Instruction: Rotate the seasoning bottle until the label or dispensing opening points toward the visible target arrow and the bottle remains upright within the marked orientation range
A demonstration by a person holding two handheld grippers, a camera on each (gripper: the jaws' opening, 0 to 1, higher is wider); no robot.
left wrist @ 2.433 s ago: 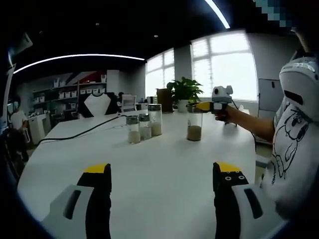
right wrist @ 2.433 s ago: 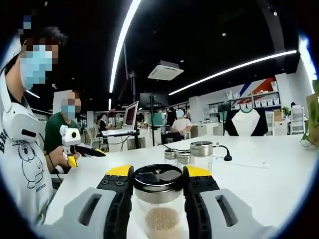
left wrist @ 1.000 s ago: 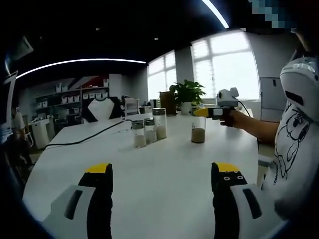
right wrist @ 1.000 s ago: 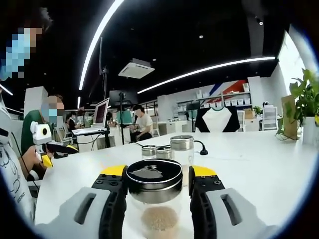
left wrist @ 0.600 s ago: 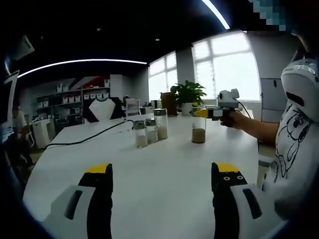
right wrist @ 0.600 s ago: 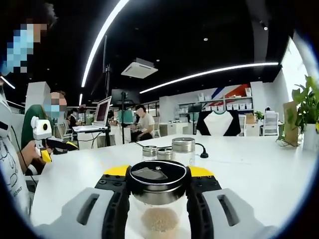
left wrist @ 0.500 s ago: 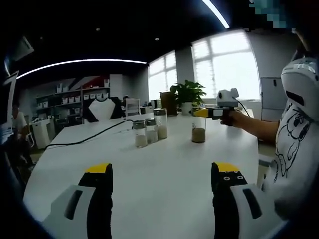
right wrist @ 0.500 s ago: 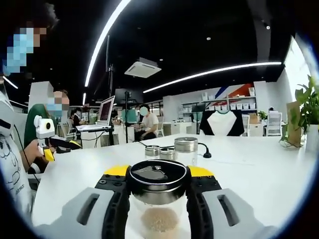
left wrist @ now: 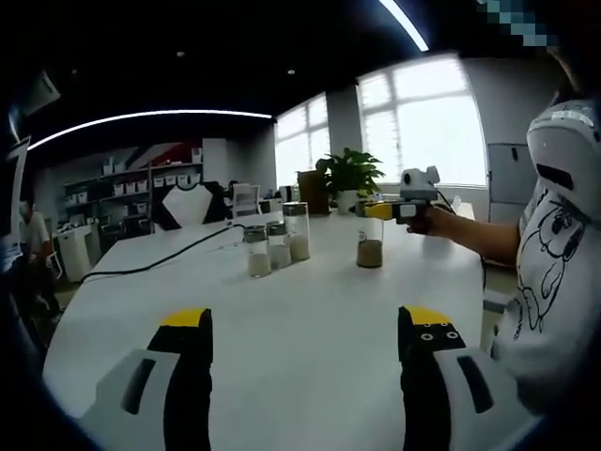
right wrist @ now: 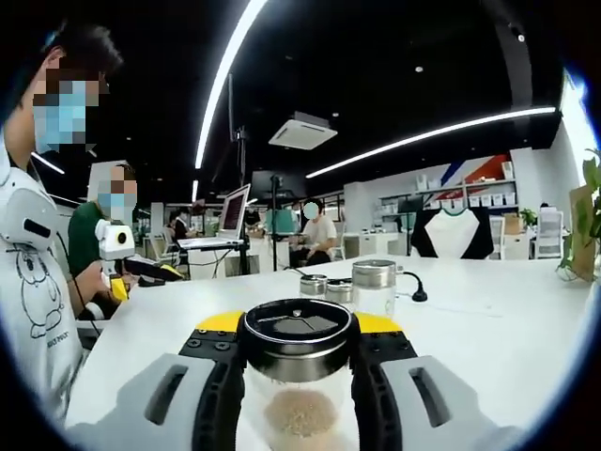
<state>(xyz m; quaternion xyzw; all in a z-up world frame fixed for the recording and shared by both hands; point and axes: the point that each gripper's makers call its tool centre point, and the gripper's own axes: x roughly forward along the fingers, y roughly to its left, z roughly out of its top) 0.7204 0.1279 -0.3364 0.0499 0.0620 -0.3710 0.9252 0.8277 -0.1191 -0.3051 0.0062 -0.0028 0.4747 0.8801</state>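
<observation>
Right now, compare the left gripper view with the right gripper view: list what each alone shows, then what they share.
Left gripper view: the left gripper, fingers open over the table, and the seasoning bottle side-on. Right gripper view: the lid close up, clamped by the right gripper, plus a laptop and a ceiling air unit. Shared: the three jars, the black cable and the table.

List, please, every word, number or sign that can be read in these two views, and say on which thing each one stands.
None can be read.
Seasoning bottle held in the right gripper: no label text shows; its lid is plain.
Three bottles on the table: no print visible.
Person's white shirt: a cartoon drawing; any lettering is cut off.
Boxes on the far shelves: too small and blurred.
</observation>
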